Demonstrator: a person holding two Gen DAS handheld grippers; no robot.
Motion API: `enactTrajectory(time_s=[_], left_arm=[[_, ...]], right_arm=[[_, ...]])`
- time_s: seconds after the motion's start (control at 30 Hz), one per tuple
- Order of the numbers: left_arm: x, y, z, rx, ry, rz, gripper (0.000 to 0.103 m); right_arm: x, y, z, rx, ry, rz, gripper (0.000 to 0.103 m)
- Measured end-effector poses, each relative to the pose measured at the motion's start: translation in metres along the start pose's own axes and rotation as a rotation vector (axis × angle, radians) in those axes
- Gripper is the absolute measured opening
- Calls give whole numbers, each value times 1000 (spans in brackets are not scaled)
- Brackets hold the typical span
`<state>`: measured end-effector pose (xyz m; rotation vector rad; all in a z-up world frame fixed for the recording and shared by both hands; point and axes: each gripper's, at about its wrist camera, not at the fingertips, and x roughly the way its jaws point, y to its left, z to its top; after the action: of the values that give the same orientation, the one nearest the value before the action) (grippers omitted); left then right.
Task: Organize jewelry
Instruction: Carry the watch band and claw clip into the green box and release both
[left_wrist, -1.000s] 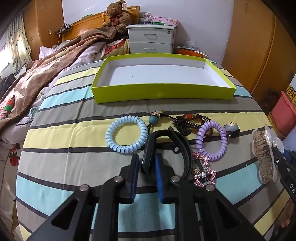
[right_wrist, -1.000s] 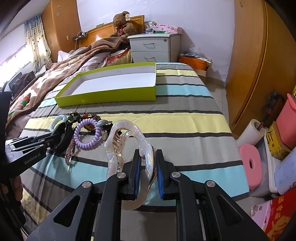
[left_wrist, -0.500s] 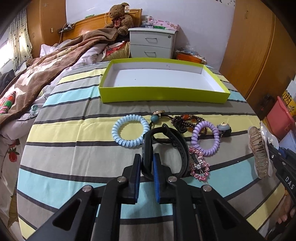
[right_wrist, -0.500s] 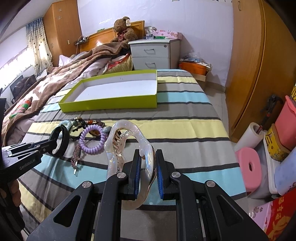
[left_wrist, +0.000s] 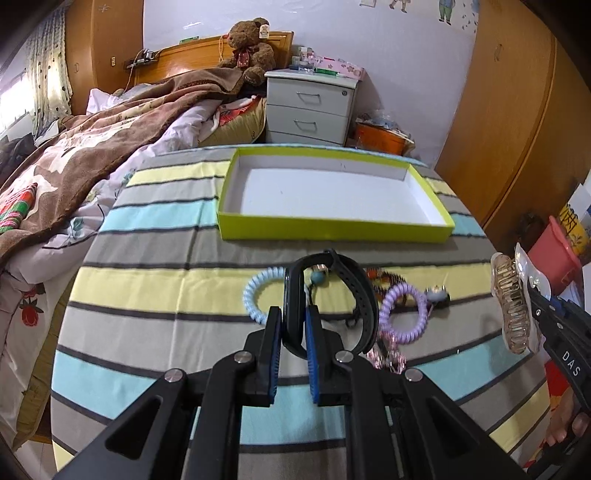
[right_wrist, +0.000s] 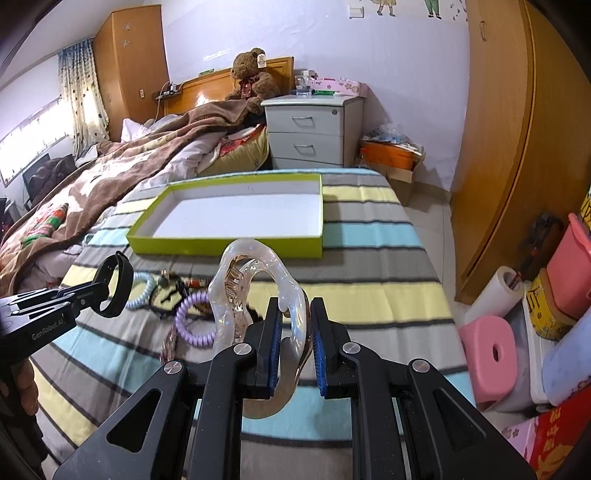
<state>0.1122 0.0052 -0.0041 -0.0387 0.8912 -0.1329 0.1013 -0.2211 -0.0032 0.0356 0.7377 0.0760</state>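
Note:
My left gripper (left_wrist: 293, 325) is shut on a black wristband (left_wrist: 354, 291), held above the striped bedspread; the same black wristband (right_wrist: 114, 291) shows at the left of the right wrist view. My right gripper (right_wrist: 293, 321) is shut on a clear hair claw clip (right_wrist: 255, 288), lifted off the cover; this hair claw clip (left_wrist: 513, 302) appears at the right edge of the left wrist view. On the cover lie a light-blue coil bracelet (left_wrist: 255, 295), a purple coil bracelet (left_wrist: 402, 314), a dark bead bracelet (left_wrist: 384, 277) and a pink rhinestone piece (left_wrist: 388, 354). An empty lime-green tray (left_wrist: 332, 230) lies beyond them.
A brown blanket (left_wrist: 92, 147) is heaped on the bed at the left. A grey nightstand (left_wrist: 312, 107) with a teddy bear (left_wrist: 251, 46) beside it stands at the back. Wooden wardrobe (right_wrist: 517, 147), pink stool (right_wrist: 491, 350) and boxes sit off the bed's right edge.
Both grippers have risen with their loads: the black wristband left the cover and the claw clip went higher. The tray now looks farther off in both views.

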Motion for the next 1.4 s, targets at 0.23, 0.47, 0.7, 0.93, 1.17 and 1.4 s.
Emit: enactTrajectory(time_s=[0.23,0.47,0.7,0.93,1.17,1.4], left_arm=[[5,6,30,-6,-24,-11,13],[20,10,63,-12,-39,-25,13],[43,15,89,-33,-30,-29,13],[74,19,105,-36,0,-16,13],[108,22,116,-41,43,-7,13],[131,20,120,-43,79,0,13]], right_arm=[[15,6,37,-11,-28,2,16],[42,7,67,-13,-17,-1,16],[74,2,87,-16,12,-13,16],[109,-1,99,-20,52,-24,16],[147,-3,107,-26,112,-29,16],[171,-6,110,-25,152,-39,16]])
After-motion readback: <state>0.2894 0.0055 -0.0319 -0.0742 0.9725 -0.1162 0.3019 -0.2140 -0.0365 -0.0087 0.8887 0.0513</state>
